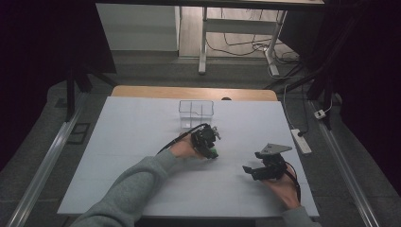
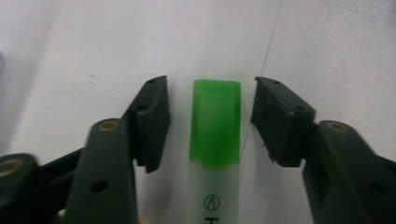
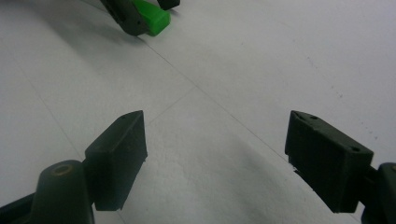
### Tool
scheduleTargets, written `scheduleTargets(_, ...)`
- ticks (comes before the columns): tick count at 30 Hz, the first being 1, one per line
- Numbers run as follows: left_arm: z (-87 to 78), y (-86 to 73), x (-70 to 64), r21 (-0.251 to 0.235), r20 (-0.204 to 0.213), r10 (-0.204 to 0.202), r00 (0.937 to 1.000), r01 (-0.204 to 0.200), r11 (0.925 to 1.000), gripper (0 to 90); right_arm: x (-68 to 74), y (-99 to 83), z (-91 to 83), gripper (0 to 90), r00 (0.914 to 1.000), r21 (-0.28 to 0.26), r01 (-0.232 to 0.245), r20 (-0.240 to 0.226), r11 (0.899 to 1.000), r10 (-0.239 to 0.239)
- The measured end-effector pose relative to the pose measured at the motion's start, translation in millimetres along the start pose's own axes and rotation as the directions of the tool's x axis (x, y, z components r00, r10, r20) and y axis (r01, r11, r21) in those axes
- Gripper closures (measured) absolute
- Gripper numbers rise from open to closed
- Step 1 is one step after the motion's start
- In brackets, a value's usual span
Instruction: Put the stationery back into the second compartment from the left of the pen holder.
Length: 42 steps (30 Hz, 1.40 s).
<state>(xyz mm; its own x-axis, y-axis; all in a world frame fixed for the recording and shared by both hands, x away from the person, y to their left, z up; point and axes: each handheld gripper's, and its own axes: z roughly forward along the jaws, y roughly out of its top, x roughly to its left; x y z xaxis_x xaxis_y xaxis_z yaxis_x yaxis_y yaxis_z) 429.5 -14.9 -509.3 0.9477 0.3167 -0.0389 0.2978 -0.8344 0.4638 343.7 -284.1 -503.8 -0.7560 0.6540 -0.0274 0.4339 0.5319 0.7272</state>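
A highlighter [image 2: 216, 121] with a green cap and a pale translucent body lies on the white table sheet [image 1: 132, 142]. My left gripper [image 2: 210, 88] is open and straddles its cap, with a gap on each side between jaw and cap. From above, the left gripper [image 1: 208, 142] is near the middle of the table and the green cap [image 1: 213, 153] pokes out below it. My right gripper [image 1: 253, 161] hovers open to the right of it, nothing between its jaws. The right gripper view has its own jaws [image 3: 215, 123] wide apart over bare sheet and the green cap [image 3: 152, 18] at top left.
A clear plastic container [image 1: 196, 113] stands just behind the left gripper, toward the far edge. A strip of wooden tabletop [image 1: 194, 91] shows beyond the sheet. A power strip [image 1: 300, 141] lies on the floor past the right edge.
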Motion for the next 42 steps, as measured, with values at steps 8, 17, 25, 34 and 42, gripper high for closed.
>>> scheduleTargets(8,-0.9,3.1,-10.9,0.033,-0.048,0.048,0.9977,-0.047,0.9984,66.1,-0.1,-0.3,0.5,20.3,1.0000,0.001,0.001,0.000,1.000,-0.001)
scheduleTargets(17,-2.8,-3.1,-5.6,-0.020,-0.035,0.018,0.9992,-0.018,0.9996,66.6,-0.8,-0.6,0.2,20.3,1.0000,0.005,0.002,0.001,1.000,-0.002)
scheduleTargets(25,-26.1,-8.1,1.1,-0.094,-0.042,-0.017,0.9990,0.013,0.9955,66.7,-0.8,-0.5,-0.3,20.3,1.0000,0.003,0.001,0.002,1.000,-0.001)
scheduleTargets(34,-53.4,-13.8,1.0,-0.180,-0.055,-0.047,0.9974,0.036,0.9830,66.6,-0.8,-0.4,-0.5,20.4,1.0000,0.001,0.002,0.005,1.000,-0.002)
scheduleTargets(42,-67.0,-19.4,3.7,-0.217,-0.059,-0.057,0.9967,0.043,0.9751,66.6,-1.0,-0.5,-0.5,20.4,1.0000,-0.003,-0.001,0.008,1.000,0.001)
